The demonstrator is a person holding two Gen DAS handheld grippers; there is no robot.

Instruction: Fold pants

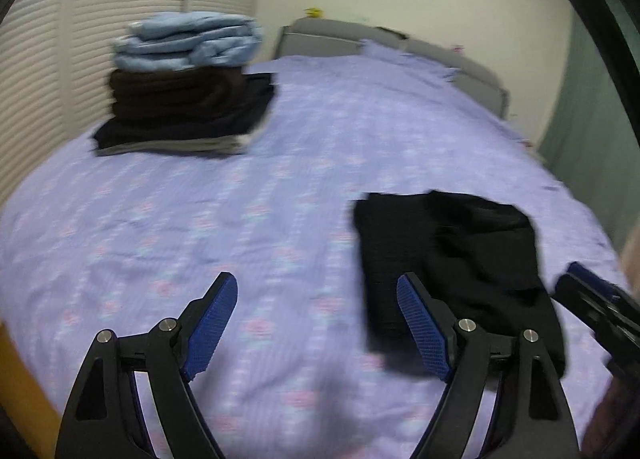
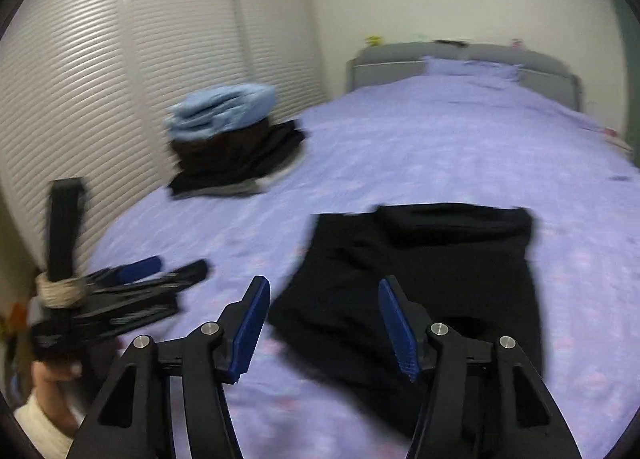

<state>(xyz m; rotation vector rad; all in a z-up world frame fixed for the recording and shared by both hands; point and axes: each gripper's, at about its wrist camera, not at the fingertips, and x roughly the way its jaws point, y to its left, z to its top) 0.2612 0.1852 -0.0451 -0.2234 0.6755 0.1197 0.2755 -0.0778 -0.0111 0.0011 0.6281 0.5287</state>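
A pair of black pants lies folded on the purple bed sheet, wrinkled on top. My left gripper hovers open over bare sheet just left of them, its right finger at their left edge. My right gripper stands open above the near left part of the pants, and its pads do not press the cloth. In the right wrist view a hand holds the left gripper at the far left. The right gripper's fingers show at the right edge of the left wrist view.
A stack of folded clothes, light blue on top of brown and black, sits at the bed's far left beside louvred wardrobe doors. A grey headboard and pillow close the far end. A green curtain hangs on the right.
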